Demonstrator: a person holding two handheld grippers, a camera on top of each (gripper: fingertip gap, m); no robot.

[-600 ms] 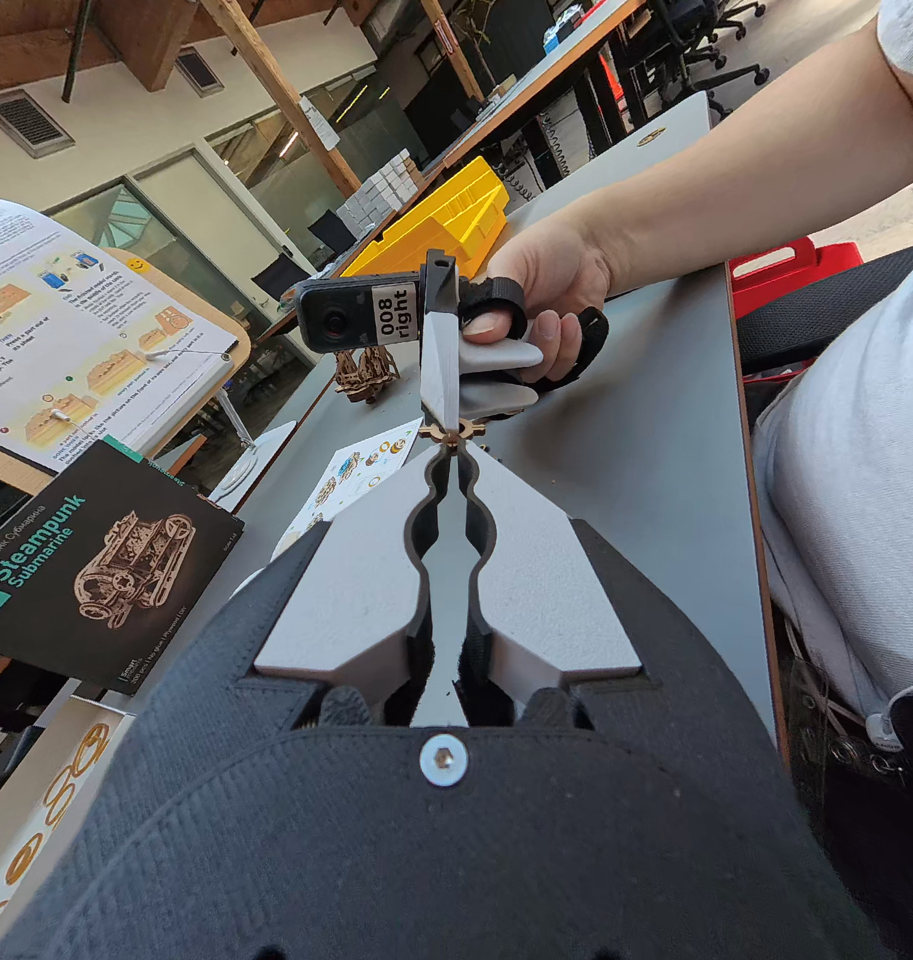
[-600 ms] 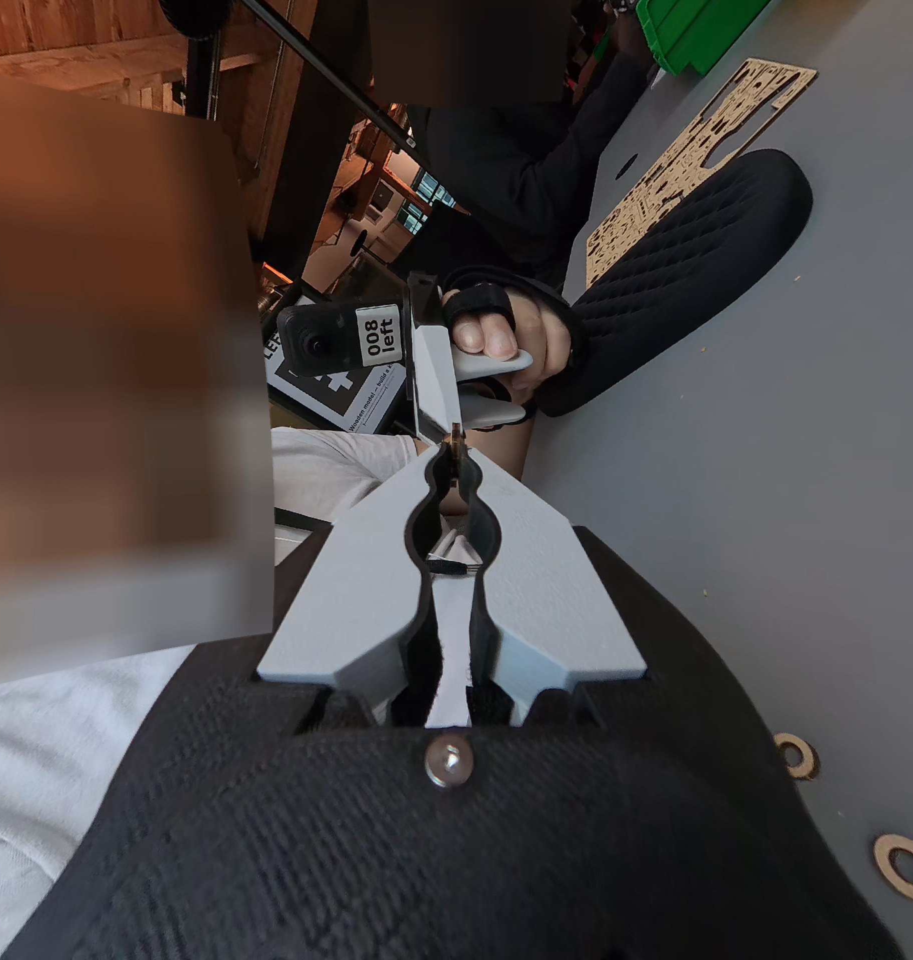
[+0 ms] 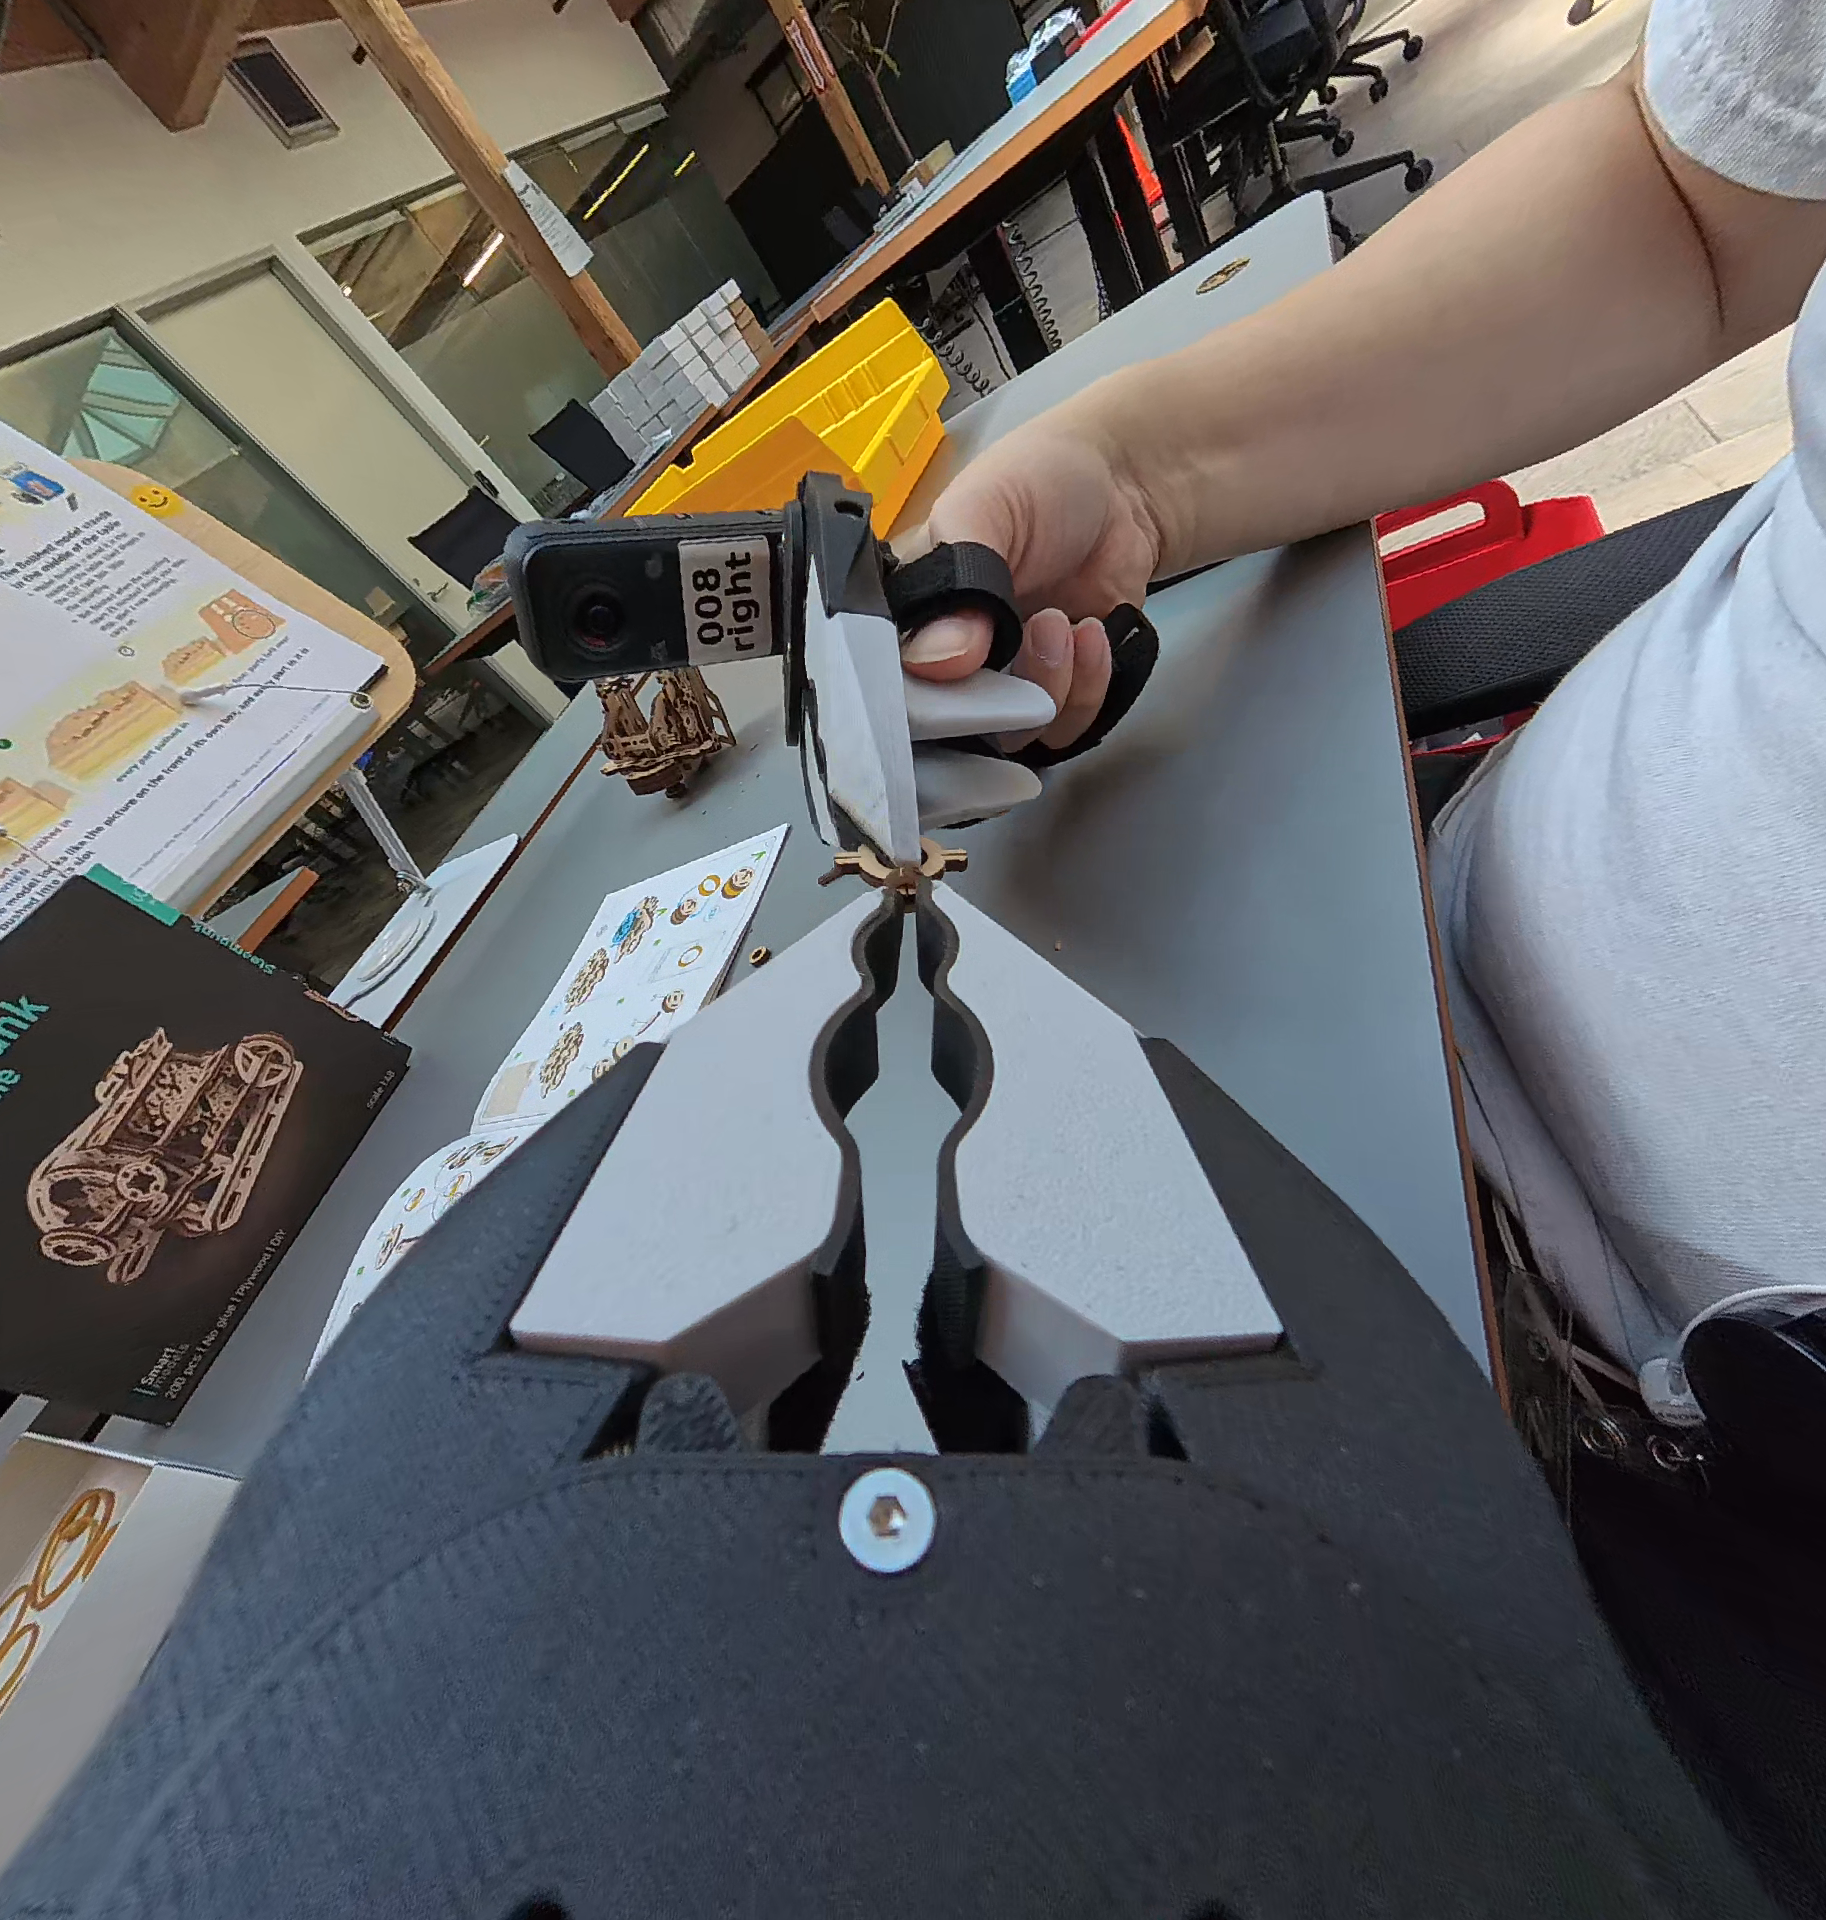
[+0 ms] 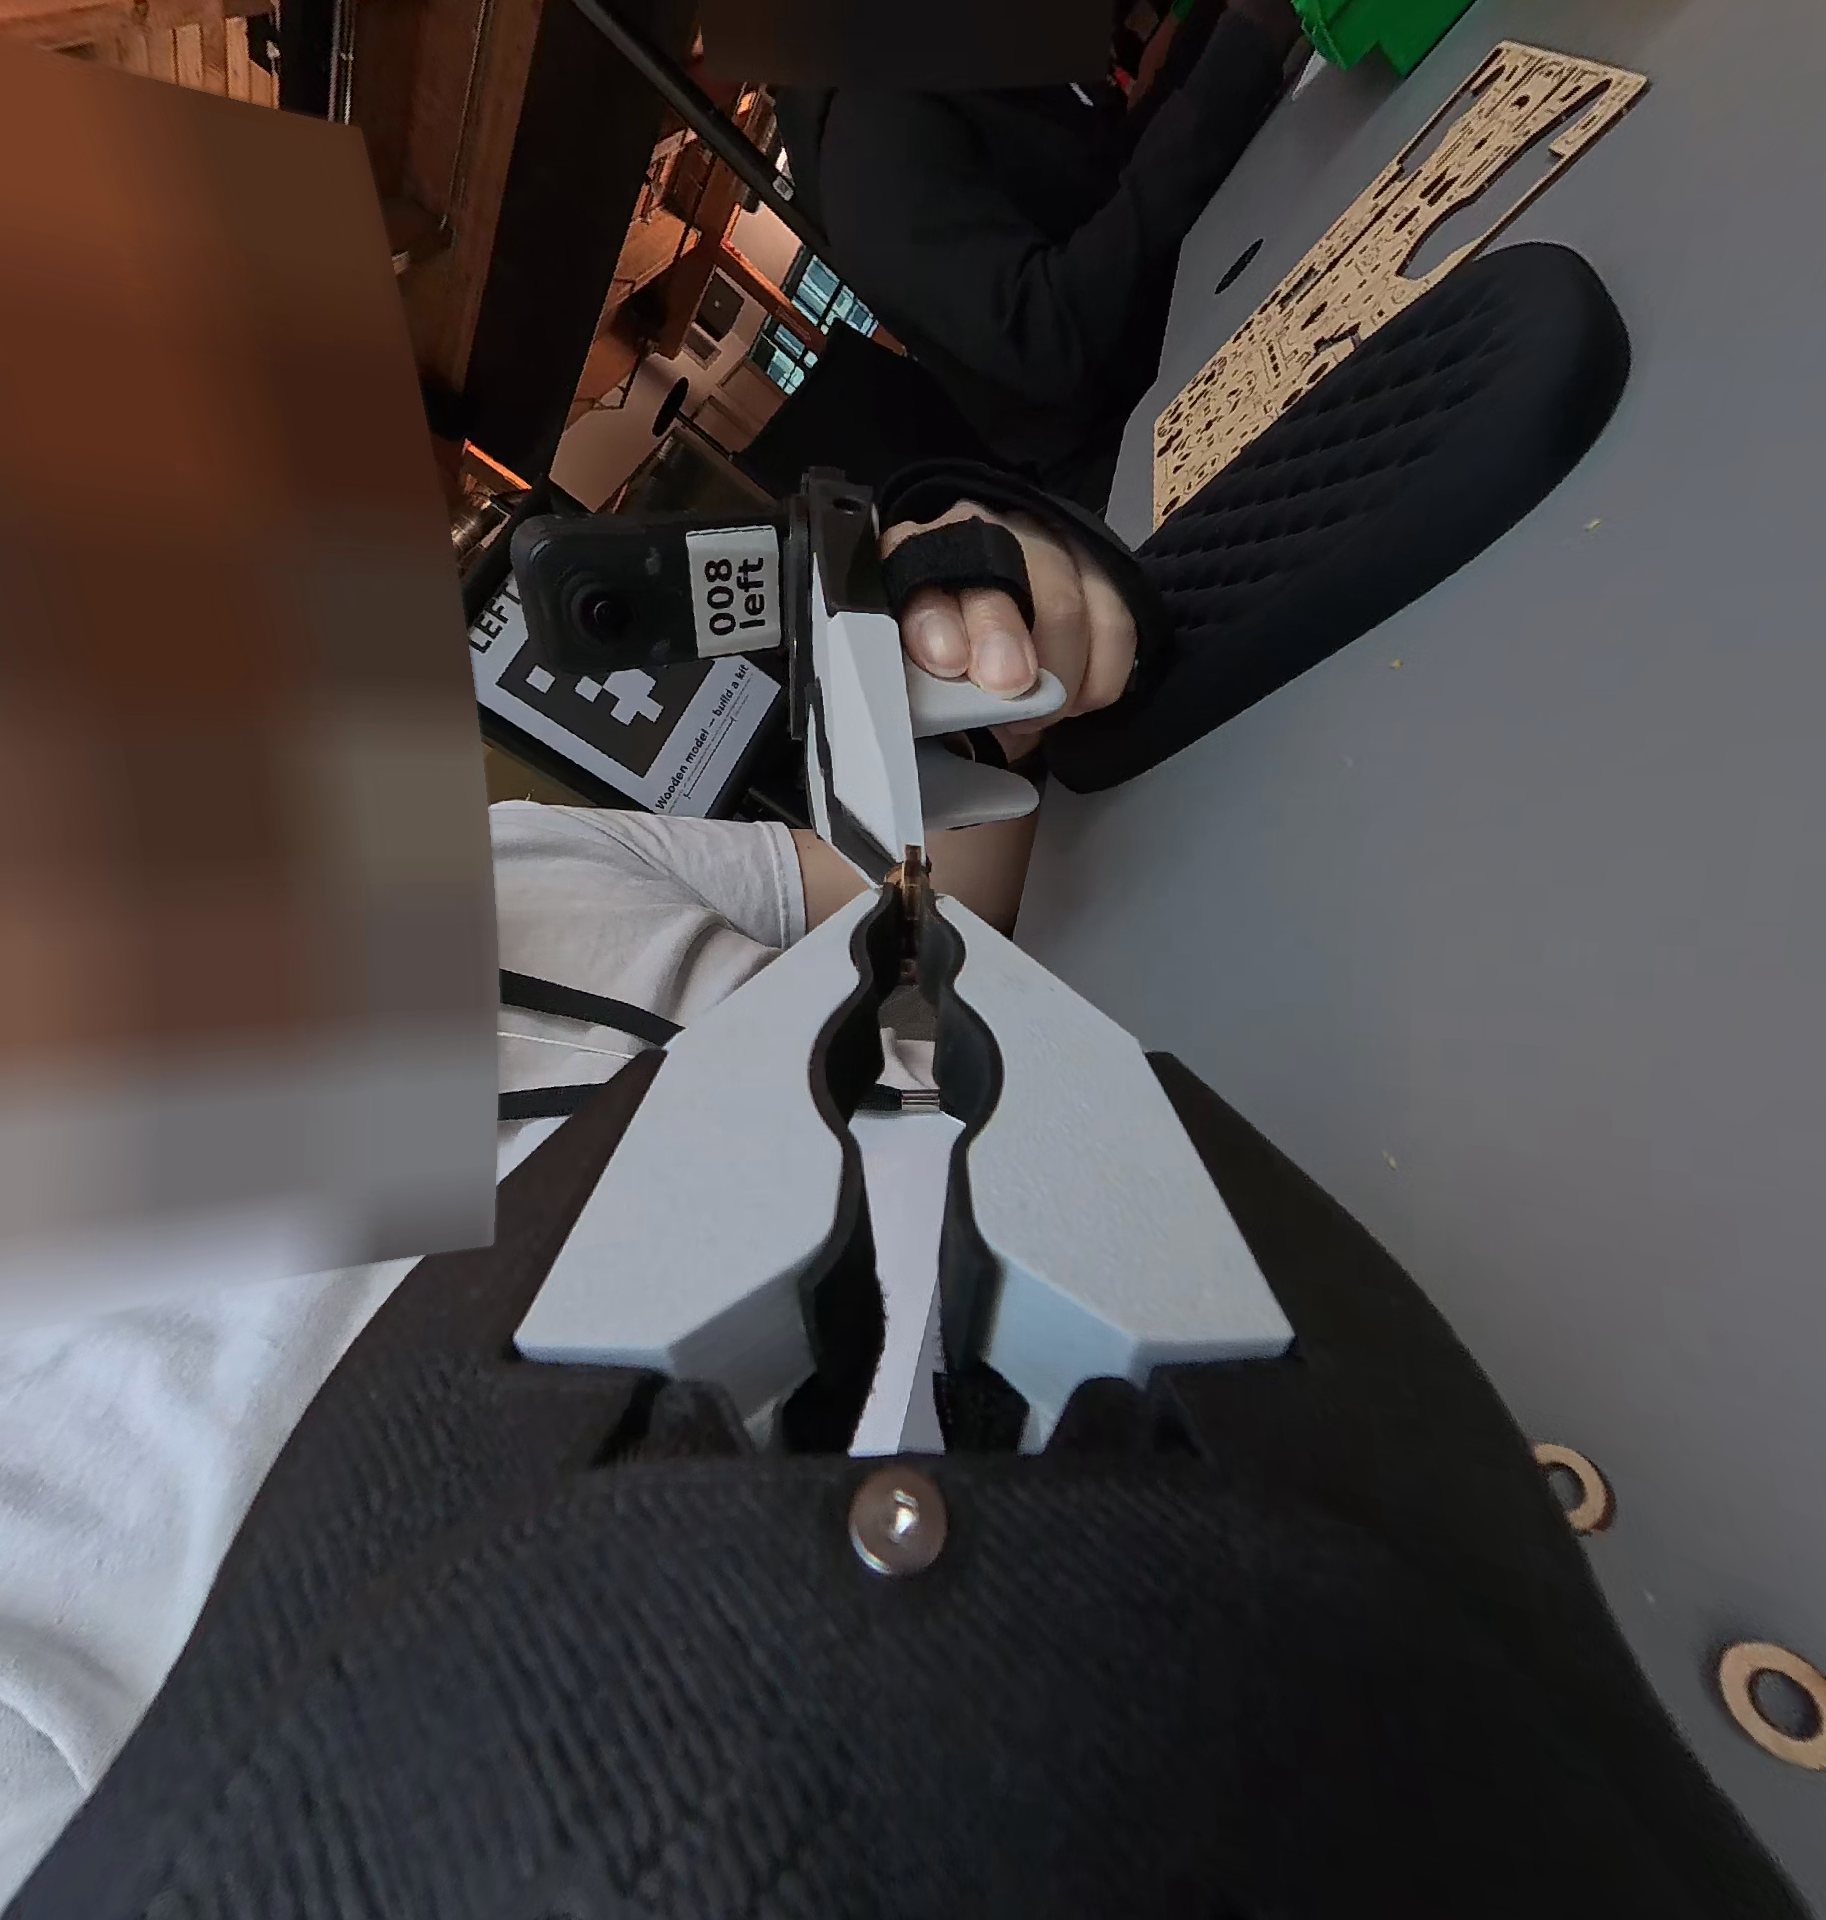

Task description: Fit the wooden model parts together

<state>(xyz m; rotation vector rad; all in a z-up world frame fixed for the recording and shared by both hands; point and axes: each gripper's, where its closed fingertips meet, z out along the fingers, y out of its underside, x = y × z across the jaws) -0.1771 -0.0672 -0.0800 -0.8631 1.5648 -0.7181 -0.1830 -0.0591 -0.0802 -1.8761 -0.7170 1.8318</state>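
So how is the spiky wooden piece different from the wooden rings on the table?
The spiky wooden piece has prongs sticking out; the wooden rings are smooth and round. The piece is pinched in the air where the left hand-held gripper and right hand-held gripper meet; the rings lie flat on the grey table, untouched. Both are pale wood.

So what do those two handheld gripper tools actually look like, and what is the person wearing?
Each gripper has two pale grey wedge-shaped fingers with black wavy inner linings, set in a black ribbed body with a silver screw. Each carries a black camera bearing a white label, plus pale grey squeeze levers and black finger straps. The person wears a white short-sleeved shirt, with a black quilted sleeve on the left arm.
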